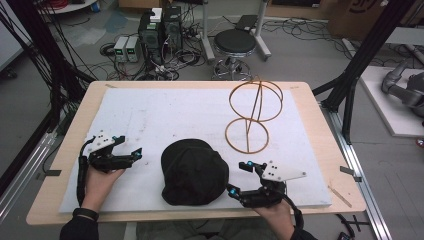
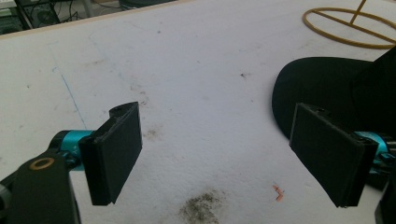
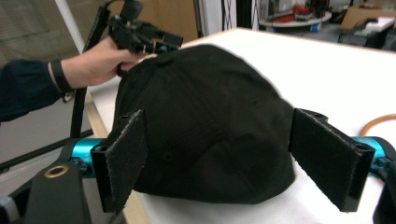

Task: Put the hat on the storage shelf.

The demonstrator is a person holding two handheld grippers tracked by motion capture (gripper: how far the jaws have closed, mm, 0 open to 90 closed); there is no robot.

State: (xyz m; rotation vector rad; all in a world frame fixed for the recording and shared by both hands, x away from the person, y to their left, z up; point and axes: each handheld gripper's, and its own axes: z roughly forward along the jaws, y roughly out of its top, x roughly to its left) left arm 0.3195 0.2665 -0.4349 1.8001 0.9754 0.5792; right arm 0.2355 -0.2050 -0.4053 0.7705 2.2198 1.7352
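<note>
Near the front edge of the white mat (image 1: 165,107), at about six o'clock from the table's middle, lies a black cap (image 1: 194,171), crown up; its near rim sits just inside the mat's front border. In the right gripper view the cap (image 3: 205,126) rises as a dome between that tool's two spread jaws, which flank it without touching.

At four o'clock from the cap the right gripper (image 1: 238,178) is held in the person's right hand (image 1: 272,212), released, jaws wide, tips just beside the cap's right rim. That hand sits over the mat's front edge, so little room remains behind it.

At nine o'clock from the cap the left gripper (image 1: 131,153), held in the left hand (image 1: 97,182), is likewise unclenched. In the left gripper view its jaws stand well apart over bare, smudged mat, with the cap (image 2: 327,93) just behind the right-hand jaw. A strip of bare mat separates this tool from the cap in the high view.

At one o'clock from the cap stands a golden wire stand (image 1: 252,115), two rings joined by a slanted rod, its lower ring near the cap but apart from it. From ten to twelve o'clock the mat is open up to the far edge of the wooden table (image 1: 70,135).
</note>
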